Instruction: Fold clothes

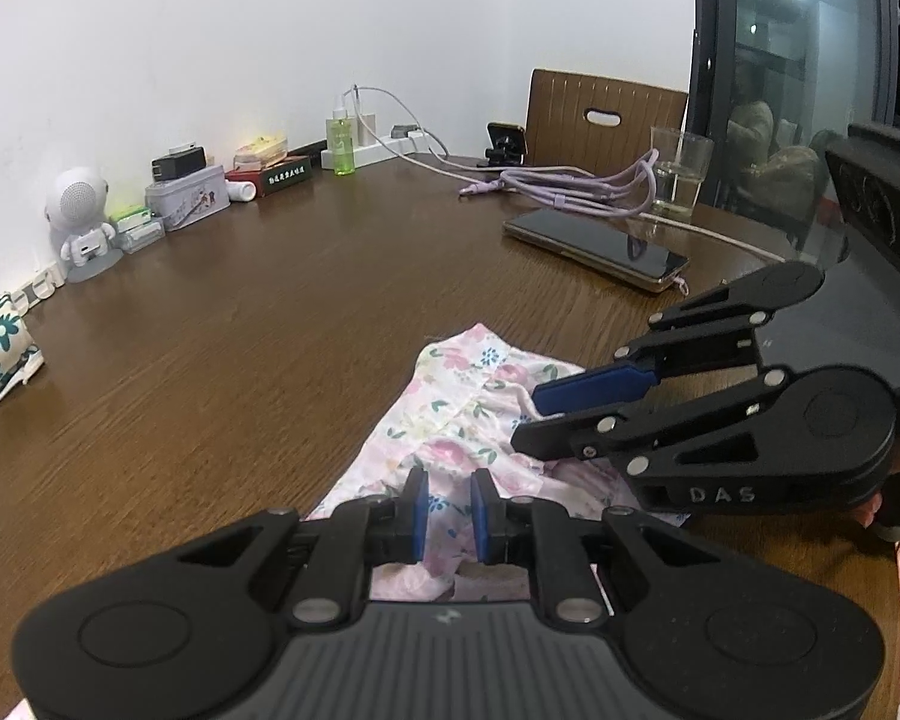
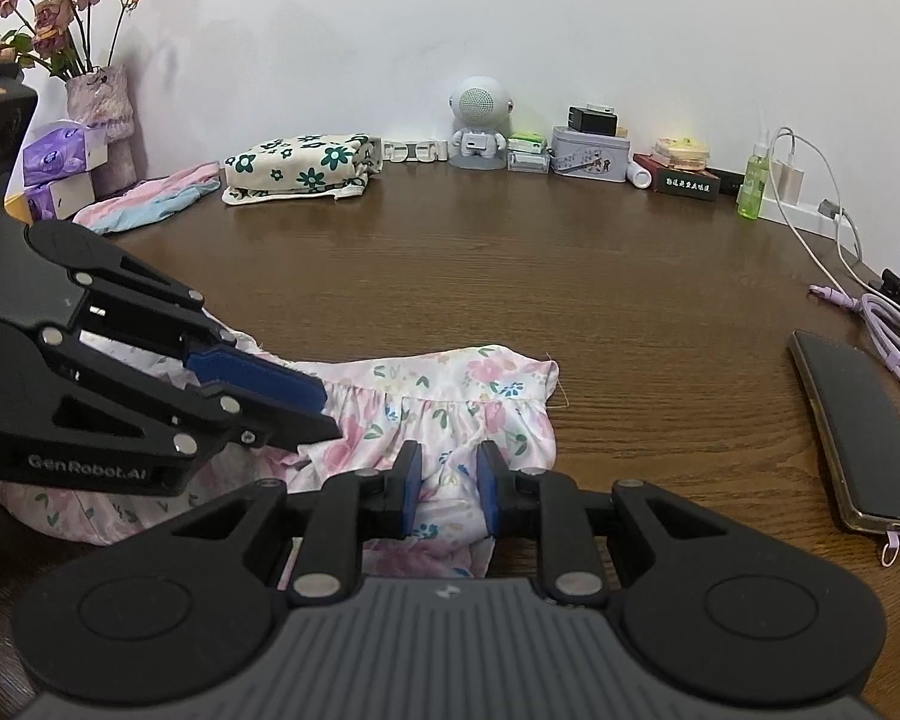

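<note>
L gripper (image 1: 450, 504) low over pink floral garment (image 1: 450, 414) – jaws part-open, narrow gap, cloth bunched up betw the blue pads (image 1: 419, 507); can't tell if pinched. R gripper (image 2: 449, 489) same: narrow gap, fold of fabric rising betw pads, grip unclear. Both sit close tog, angled toward each other over the garment, which lies crumpled at near edge of brown wood table (image 2: 510, 276). Mid-table bare. R side – dark phone (image 2: 852, 438), purple cable (image 2: 894, 324) just beside it. Far edge along wall: folded green-flower cloth (image 2: 300, 168), astronaut speaker (image 2: 479, 126), tin box (image 2: 588, 153), green bottle (image 2: 753, 186), tissue boxes (image 2: 60, 156), vase w/ dried roses (image 2: 99, 102).
</note>
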